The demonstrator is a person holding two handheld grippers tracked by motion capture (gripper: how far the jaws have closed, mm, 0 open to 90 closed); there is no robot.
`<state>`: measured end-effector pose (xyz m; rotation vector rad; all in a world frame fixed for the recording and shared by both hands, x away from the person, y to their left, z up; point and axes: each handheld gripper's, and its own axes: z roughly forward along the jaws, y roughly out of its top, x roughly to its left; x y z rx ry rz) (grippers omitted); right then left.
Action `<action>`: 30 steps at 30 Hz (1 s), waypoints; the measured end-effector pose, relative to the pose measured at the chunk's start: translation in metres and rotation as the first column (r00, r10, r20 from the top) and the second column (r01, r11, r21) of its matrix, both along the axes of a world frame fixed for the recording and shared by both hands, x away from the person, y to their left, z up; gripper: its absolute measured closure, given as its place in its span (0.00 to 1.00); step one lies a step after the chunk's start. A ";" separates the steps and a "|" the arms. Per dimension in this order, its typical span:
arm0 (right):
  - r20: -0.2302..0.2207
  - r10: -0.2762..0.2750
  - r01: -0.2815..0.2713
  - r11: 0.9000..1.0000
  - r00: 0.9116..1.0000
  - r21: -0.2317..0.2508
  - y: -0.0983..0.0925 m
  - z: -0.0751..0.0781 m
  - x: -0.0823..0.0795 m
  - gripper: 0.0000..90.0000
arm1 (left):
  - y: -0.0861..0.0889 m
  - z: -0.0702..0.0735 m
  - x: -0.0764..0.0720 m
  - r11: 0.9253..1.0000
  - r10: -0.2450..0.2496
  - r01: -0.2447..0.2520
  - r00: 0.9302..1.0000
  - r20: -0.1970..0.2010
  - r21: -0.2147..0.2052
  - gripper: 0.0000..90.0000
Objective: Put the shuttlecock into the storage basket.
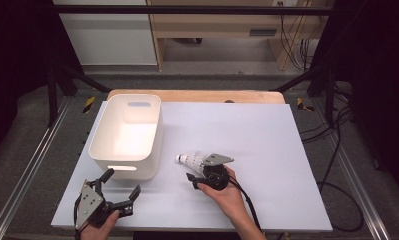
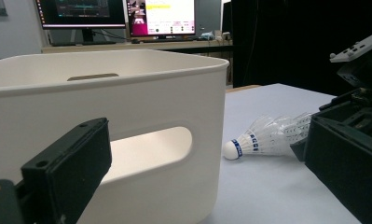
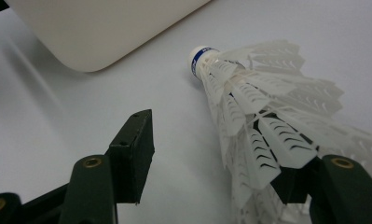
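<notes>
A white feather shuttlecock (image 1: 189, 160) with a blue band on its cork lies on the white board, just right of the white bin (image 1: 99, 135). My right gripper (image 1: 194, 169) is around its skirt. In the right gripper view the shuttlecock (image 3: 249, 93) rests against the right jaw, while a gap separates it from the left jaw, so the right gripper (image 3: 216, 149) is open. My left gripper (image 1: 123, 181) stands open at the front left, pointing at the bin's near wall with nothing between its jaws. The left gripper view shows the shuttlecock (image 2: 267, 137) beside the bin (image 2: 127, 79).
The bin (image 3: 104, 28) has handle slots and looks empty. The white board (image 1: 267, 130) stretches free to the right and back. Black frame rails and cables run along both sides of the table. Monitors stand on a desk far behind.
</notes>
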<state>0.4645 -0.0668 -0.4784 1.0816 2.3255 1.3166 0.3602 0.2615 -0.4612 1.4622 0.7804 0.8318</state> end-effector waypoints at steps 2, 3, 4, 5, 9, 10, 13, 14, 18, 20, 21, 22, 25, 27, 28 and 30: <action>0.001 -0.001 0.001 1.000 1.000 -0.003 0.002 0.001 0.003 0.45 | 0.000 0.000 0.000 1.000 0.001 -0.001 1.000 -0.001 0.002 0.01; -0.001 -0.001 0.001 1.000 1.000 -0.004 0.004 0.001 0.004 0.45 | 0.001 0.000 -0.001 1.000 0.003 -0.003 1.000 -0.001 -0.001 0.01; 0.002 0.003 -0.003 1.000 1.000 -0.011 0.005 0.001 0.005 0.46 | 0.001 0.000 -0.001 1.000 0.003 -0.003 1.000 0.000 -0.004 0.01; 0.004 0.002 -0.002 1.000 1.000 -0.015 0.006 0.001 0.006 0.46 | 0.001 0.000 -0.001 1.000 0.004 -0.004 1.000 0.000 -0.004 0.01; 0.009 -0.004 0.004 1.000 1.000 -0.026 0.009 0.001 0.009 0.50 | 0.000 0.000 0.000 1.000 0.000 0.000 1.000 -0.002 -0.003 0.01; 0.011 -0.003 0.004 0.999 1.000 -0.032 0.010 0.001 0.010 0.50 | 0.000 0.000 0.000 1.000 -0.001 0.001 1.000 -0.002 -0.002 0.01; 0.011 -0.012 0.013 0.999 1.000 -0.052 0.011 0.001 0.012 0.54 | 0.000 0.000 0.000 1.000 -0.001 0.001 1.000 -0.003 -0.003 0.01; 0.013 -0.014 0.014 0.998 1.000 -0.057 0.011 0.001 0.012 0.54 | 0.000 0.000 0.000 1.000 0.000 0.000 1.000 -0.003 -0.005 0.01; 0.012 -0.021 0.022 0.998 1.000 -0.057 0.011 0.001 0.015 0.58 | 0.000 0.000 0.000 1.000 -0.002 0.002 1.000 -0.003 -0.005 0.01; 0.011 -0.023 0.023 0.998 1.000 -0.061 0.011 0.000 0.016 0.60 | -0.001 0.000 0.000 1.000 -0.004 0.004 1.000 -0.003 -0.003 0.01; 0.015 -0.023 0.024 0.998 1.000 -0.064 0.011 -0.001 0.016 0.61 | -0.001 0.000 0.000 1.000 -0.004 0.004 1.000 -0.002 -0.004 0.01; 0.015 -0.025 0.026 0.998 1.000 -0.065 0.011 -0.001 0.017 0.62 | -0.001 0.000 0.000 1.000 -0.005 0.005 1.000 -0.001 -0.005 0.01; 0.022 -0.035 0.037 0.997 0.999 -0.068 0.010 -0.002 0.018 0.68 | -0.001 0.000 0.000 1.000 -0.007 0.007 1.000 -0.003 -0.005 0.01; 0.021 -0.049 0.051 0.997 0.999 -0.065 0.009 -0.002 0.019 0.75 | -0.001 0.000 0.000 1.000 -0.008 0.008 1.000 -0.003 -0.005 0.01; 0.021 -0.049 0.051 0.997 0.999 -0.065 0.009 -0.002 0.019 0.75 | -0.001 0.000 0.000 1.000 -0.008 0.008 1.000 -0.003 -0.005 0.01; 0.021 -0.053 0.054 0.997 0.998 -0.062 0.008 -0.002 0.021 0.80 | -0.001 0.000 0.000 1.000 -0.008 0.007 1.000 -0.004 -0.005 0.01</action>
